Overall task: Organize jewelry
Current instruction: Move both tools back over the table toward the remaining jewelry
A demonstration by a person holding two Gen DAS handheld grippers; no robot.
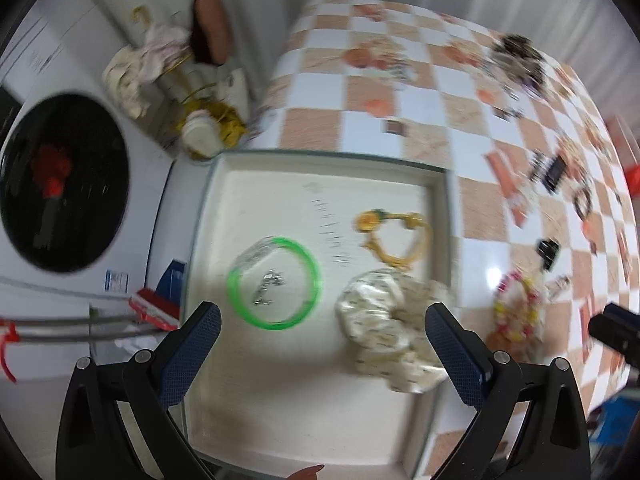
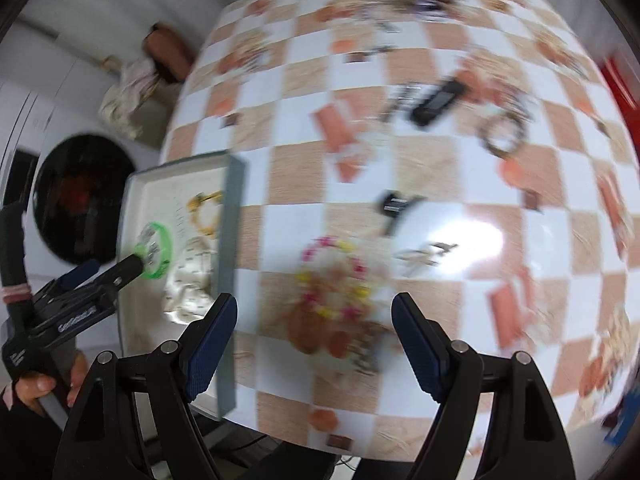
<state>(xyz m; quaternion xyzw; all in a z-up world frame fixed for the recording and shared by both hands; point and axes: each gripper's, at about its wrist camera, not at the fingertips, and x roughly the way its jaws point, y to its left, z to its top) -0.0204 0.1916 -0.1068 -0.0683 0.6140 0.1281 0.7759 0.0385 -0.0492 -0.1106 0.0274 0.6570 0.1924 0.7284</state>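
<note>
A white tray (image 1: 280,420) with a grey rim lies at the table's left edge. In it are a green bangle (image 1: 308,258) around small silver pieces, a yellow bracelet (image 1: 400,236) and a cream scrunchie (image 1: 384,328). My left gripper (image 1: 320,344) is open and empty above the tray. My right gripper (image 2: 312,336) is open and empty above a bead bracelet of pink, yellow and white (image 2: 332,276) on the table. The tray (image 2: 232,216), bangle (image 2: 160,248) and left gripper (image 2: 120,272) also show in the right wrist view.
The checkered tablecloth (image 2: 440,184) carries scattered jewelry: a black clip (image 2: 394,202), a black bar (image 2: 438,100), a dark ring bracelet (image 2: 502,132), silver pieces (image 2: 424,256). A washing machine door (image 1: 60,180) and clutter stand left of the table.
</note>
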